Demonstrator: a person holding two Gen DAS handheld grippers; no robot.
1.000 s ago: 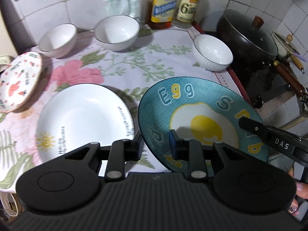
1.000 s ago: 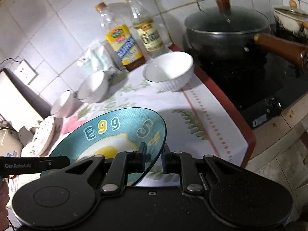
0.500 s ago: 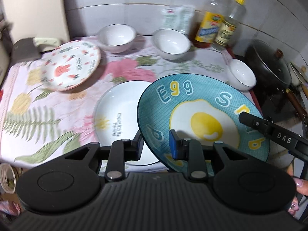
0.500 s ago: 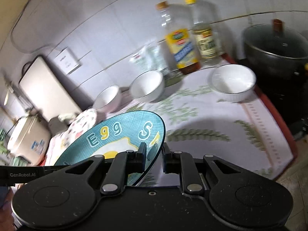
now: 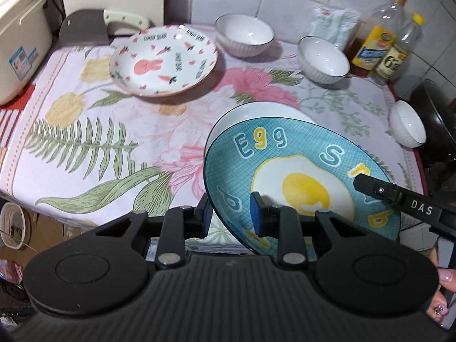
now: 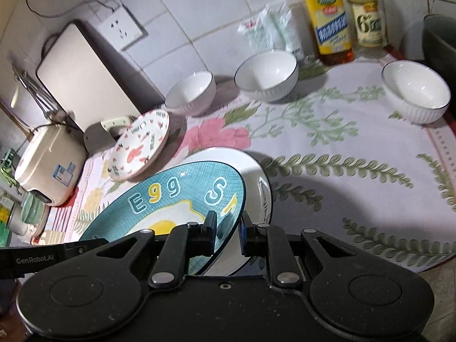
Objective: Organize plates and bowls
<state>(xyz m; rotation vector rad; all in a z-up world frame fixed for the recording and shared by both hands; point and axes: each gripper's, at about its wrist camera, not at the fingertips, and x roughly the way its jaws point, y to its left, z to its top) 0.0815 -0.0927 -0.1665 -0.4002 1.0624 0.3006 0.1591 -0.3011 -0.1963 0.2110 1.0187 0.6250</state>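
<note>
Both grippers hold the teal egg plate (image 5: 290,171) by opposite rims. My left gripper (image 5: 231,216) is shut on its near-left rim; my right gripper (image 6: 228,232) is shut on its right rim (image 6: 199,199). The plate hangs tilted above the white plate (image 5: 256,114), which lies on the cloth and is mostly hidden under it; its rim also shows in the right wrist view (image 6: 256,171). A rabbit-print plate (image 5: 164,61) lies at the back left. Three white bowls (image 5: 243,34) (image 5: 323,58) (image 5: 407,126) stand along the back and right.
A floral tablecloth (image 5: 99,131) covers the counter. Two oil bottles (image 5: 373,48) and a packet (image 5: 333,22) stand by the tiled wall. A black pot (image 5: 436,114) is at the right edge, a rice cooker (image 5: 20,45) and a cleaver (image 5: 85,28) at the left.
Both grippers have carried the egg plate left, so it now overlaps the white plate. The views have swung left, bringing the rabbit plate and rice cooker into sight.
</note>
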